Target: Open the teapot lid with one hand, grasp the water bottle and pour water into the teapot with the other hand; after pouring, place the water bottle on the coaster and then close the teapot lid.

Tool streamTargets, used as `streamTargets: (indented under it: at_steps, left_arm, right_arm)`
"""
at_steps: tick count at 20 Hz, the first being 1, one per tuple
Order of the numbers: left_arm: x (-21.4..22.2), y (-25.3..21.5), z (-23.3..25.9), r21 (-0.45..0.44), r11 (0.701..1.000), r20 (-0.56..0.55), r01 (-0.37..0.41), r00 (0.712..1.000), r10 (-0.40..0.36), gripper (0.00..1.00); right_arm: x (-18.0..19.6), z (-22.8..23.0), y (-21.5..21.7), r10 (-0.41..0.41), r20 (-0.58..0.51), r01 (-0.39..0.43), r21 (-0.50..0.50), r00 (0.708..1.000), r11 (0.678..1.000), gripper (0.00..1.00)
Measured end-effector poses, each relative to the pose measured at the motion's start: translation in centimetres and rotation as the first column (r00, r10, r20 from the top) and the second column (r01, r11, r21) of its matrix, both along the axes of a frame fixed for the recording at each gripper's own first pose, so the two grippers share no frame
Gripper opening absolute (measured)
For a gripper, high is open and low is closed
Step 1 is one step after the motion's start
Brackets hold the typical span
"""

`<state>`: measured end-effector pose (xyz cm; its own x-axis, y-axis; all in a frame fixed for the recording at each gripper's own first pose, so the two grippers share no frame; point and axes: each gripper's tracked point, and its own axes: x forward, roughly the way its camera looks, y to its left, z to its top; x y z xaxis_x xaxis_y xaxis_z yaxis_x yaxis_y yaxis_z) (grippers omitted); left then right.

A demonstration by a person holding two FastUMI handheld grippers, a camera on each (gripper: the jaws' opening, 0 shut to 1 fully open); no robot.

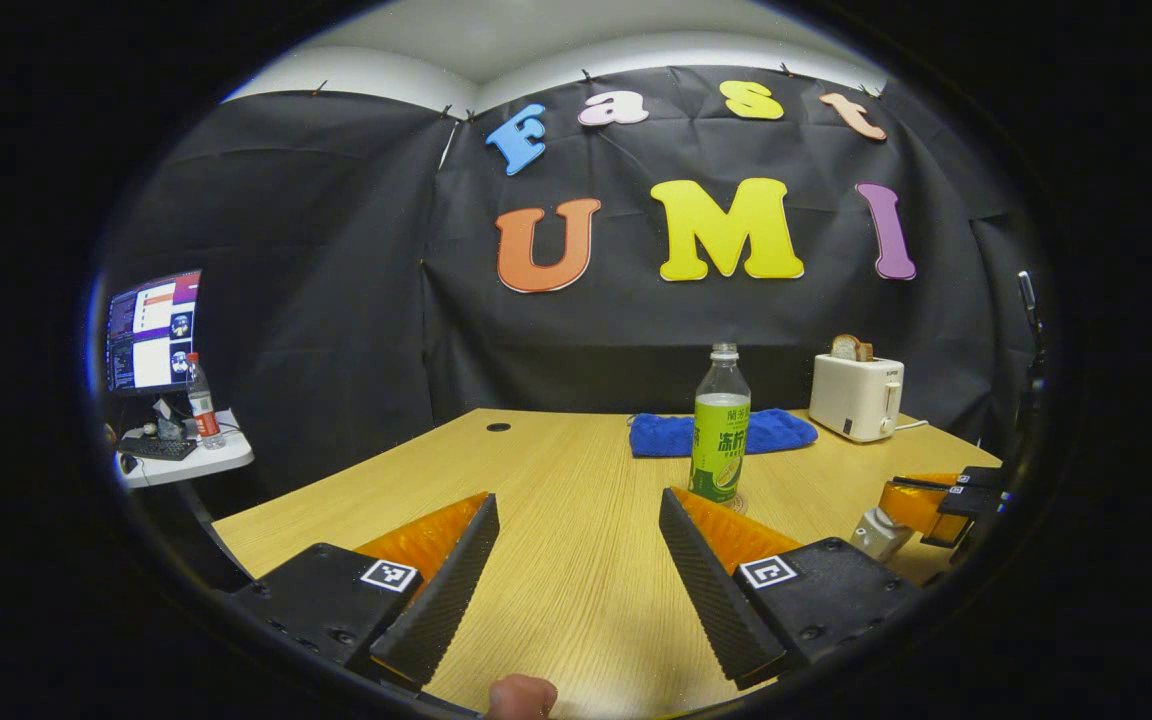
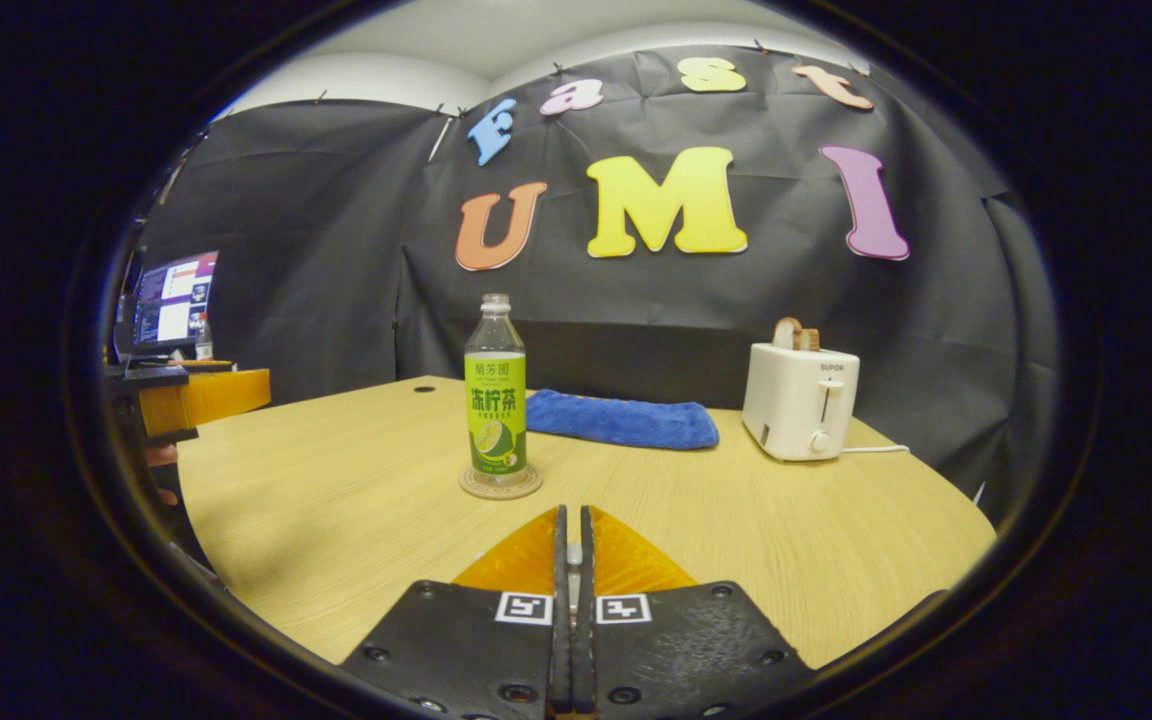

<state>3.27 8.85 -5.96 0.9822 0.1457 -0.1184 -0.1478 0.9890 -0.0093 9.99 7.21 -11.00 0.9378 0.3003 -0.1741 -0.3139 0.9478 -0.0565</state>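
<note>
Wooden desk [image 2: 356, 520] in booth. Water bottle [image 2: 495, 400] stands upright on round coaster [image 2: 501, 484], mid desk. Blue cloth [image 2: 621, 420] lies behind bottle, white toaster [image 2: 800, 400] further right. Left claw [image 1: 576, 560] wide apart, holding nothing, low over desk. Right claw [image 2: 572, 560] pressed together, empty, short of coaster.

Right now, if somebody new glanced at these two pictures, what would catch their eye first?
Probably the water bottle with its green label, upright on the round coaster mid-table. Behind it lies a blue towel, and to the right a white toaster with bread sticking out. Up close, the left gripper is spread open and the right gripper is closed on something small.
</note>
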Motion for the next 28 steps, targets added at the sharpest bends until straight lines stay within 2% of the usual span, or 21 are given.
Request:
streamTargets:
  at_steps: [2, 3, 5, 8, 11, 14, 18, 23, 26, 28]
  left_arm:
    - [0.1, -0.6, 0.3, 0.002, 1.0, 0.006, 0.013, 1.0, -0.013, 1.0]
    - [0.1, -1.0, 0.5, 0.003, 1.0, 0.008, 0.021, 1.0, -0.021, 1.0]
    - [0.0, -1.8, 1.0, 0.012, 0.999, 0.017, 0.035, 0.999, -0.036, 1.0]
    - [-0.1, -4.0, 1.8, 0.016, 0.997, 0.025, 0.076, 0.997, -0.076, 1.0]
    - [-0.4, -6.5, 2.7, 0.005, 0.992, 0.036, 0.126, 0.991, -0.126, 1.0]
    - [-1.3, -8.9, 3.6, -0.013, 0.983, 0.047, 0.18, 0.983, -0.18, 1.0]
    - [-2.3, -9.5, 4.3, -0.035, 0.981, 0.067, 0.191, 0.98, -0.188, 1.0]
    - [-3.7, -10.2, 5.1, -0.028, 0.979, 0.081, 0.201, 0.977, -0.199, 1.0]
    - [-4.5, -11.0, 5.7, -0.051, 0.975, 0.086, 0.217, 0.973, -0.212, 1.0]
    - [-4.6, -11.2, 6.1, -0.031, 0.975, 0.102, 0.218, 0.972, -0.214, 1.0]
  right_arm:
    - [-0.2, 0.9, -0.3, -0.006, 0.024, 0.006, 0.004, 1.0, 1.0, 0.09]
    - [-0.3, 1.6, -0.3, -0.01, 0.036, 0.01, 0.015, 0.999, 1.0, 0.2]
    - [-0.4, 3.0, -0.8, -0.031, 0.057, 0.029, 0.043, 0.998, 0.999, 0.48]
    - [-0.5, 5.2, -3.9, -0.136, 0.097, 0.132, 0.049, 0.986, 0.99, 0.98]
    - [-2.2, 6.7, -5.5, -0.184, 0.117, 0.177, 0.072, 0.976, 0.982, 0.96]
    - [-4.6, 9.2, -7.9, -0.25, 0.171, 0.24, 0.078, 0.953, 0.968, 0.98]
    - [-8.3, 11.0, -9.5, -0.31, 0.22, 0.297, 0.089, 0.925, 0.951, 0.98]
    - [-11.4, 11.7, -8.8, -0.306, 0.233, 0.291, 0.095, 0.923, 0.952, 0.98]
    - [-12.2, 11.8, -8.5, -0.302, 0.241, 0.289, 0.088, 0.922, 0.953, 0.97]
    - [-12.3, 11.8, -8.7, -0.305, 0.24, 0.294, 0.083, 0.922, 0.952, 0.97]
